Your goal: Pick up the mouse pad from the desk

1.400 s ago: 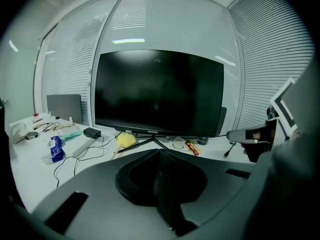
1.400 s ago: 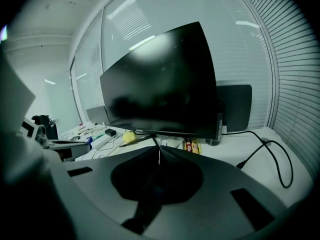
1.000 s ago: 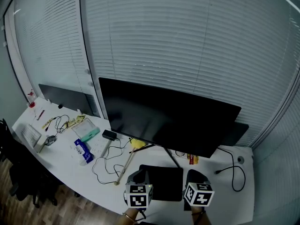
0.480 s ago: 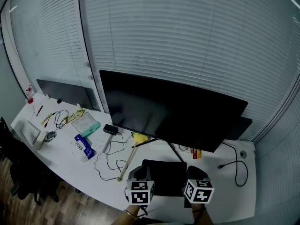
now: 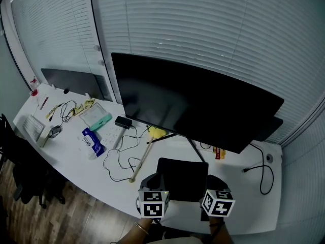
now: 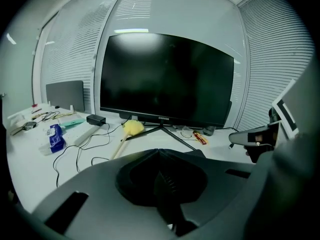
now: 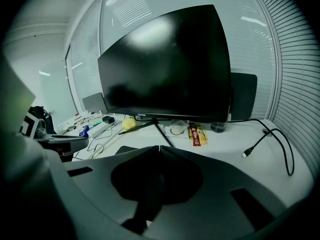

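Observation:
The black mouse pad (image 5: 183,178) lies flat on the white desk (image 5: 71,161), just in front of the monitor's stand legs. My left gripper (image 5: 154,179) hovers at the pad's near left corner, jaws shut with nothing between them. My right gripper (image 5: 216,180) hovers at the pad's near right corner, also shut and empty. In the left gripper view the closed jaws (image 6: 160,150) hide most of the pad (image 6: 198,153). In the right gripper view a dark strip of the pad (image 7: 124,149) shows to the left of the closed jaws (image 7: 159,147).
A large black monitor (image 5: 193,105) stands behind the pad, its thin legs reaching the pad's far edge. To the left lie a yellow-headed stick (image 5: 147,149), a looped black cable (image 5: 119,161) and a blue packet (image 5: 93,140). A red-yellow snack bar (image 5: 219,152) and a loose cable (image 5: 263,174) lie right.
Both grippers have sunk a little toward the near edge of the pad. The head view has shifted, so the desk and monitor sit higher and nearer in frame.

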`<state>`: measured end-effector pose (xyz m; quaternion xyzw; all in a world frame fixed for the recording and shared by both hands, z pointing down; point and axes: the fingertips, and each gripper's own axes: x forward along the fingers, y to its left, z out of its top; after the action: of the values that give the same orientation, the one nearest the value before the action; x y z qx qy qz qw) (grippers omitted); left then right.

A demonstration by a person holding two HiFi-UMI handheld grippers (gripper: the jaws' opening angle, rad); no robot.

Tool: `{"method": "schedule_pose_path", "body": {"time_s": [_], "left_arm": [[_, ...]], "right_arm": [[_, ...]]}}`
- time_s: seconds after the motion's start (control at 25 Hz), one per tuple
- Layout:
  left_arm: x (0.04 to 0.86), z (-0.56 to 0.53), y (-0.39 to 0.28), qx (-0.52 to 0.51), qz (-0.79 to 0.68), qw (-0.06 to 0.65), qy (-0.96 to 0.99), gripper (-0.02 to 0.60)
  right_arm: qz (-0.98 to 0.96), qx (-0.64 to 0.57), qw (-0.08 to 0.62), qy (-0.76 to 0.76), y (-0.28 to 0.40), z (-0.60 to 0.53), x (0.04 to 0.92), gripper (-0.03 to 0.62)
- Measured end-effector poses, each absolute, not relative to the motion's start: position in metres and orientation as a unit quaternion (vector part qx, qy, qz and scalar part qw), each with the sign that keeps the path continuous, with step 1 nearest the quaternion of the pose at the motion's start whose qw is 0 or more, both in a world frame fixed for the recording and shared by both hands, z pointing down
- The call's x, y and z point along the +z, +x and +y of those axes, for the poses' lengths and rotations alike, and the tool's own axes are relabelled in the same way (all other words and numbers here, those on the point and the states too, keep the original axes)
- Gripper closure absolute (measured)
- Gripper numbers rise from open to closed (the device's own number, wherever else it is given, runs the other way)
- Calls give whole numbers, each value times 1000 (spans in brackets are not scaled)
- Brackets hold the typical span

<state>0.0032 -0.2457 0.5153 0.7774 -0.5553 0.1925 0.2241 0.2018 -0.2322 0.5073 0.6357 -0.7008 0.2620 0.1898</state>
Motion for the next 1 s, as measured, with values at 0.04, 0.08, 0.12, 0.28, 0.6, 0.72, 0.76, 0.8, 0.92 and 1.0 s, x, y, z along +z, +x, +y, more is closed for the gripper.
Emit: {"method": "schedule_pose_path", "body": {"time_s": [0.04,0.08,0.12,0.28,0.6,0.72,0.76,0.8,0.92,1.0], "left_arm": [[519,-243,3,195,-555,227,776,565],[522,-241,3,198,-554,230,775,565],[525,-239,3,201,-553,233,774,565],[540,-233,4,214,-549,246,770,565],[578,-214,6,250,-535,269,761,565],[591,-209,6,259,-531,280,757,565],[594,-208,6,262,-529,281,757,565],[597,-207,6,264,-529,281,756,565],[600,-206,7,270,-525,280,757,565],[598,-206,9,267,-522,281,760,565]], "right_arm": [[-700,265,193,635,202,-230,511,560],[-698,268,196,634,202,-227,515,560],[-697,270,200,634,202,-225,517,560],[-691,282,210,631,203,-220,532,560],[-672,323,231,625,205,-197,576,560],[-666,336,238,622,204,-189,590,560],[-664,338,240,622,205,-187,592,560],[-663,339,241,622,205,-186,595,560],[-661,342,244,622,205,-184,598,560],[-658,345,240,625,206,-183,599,560]]}}
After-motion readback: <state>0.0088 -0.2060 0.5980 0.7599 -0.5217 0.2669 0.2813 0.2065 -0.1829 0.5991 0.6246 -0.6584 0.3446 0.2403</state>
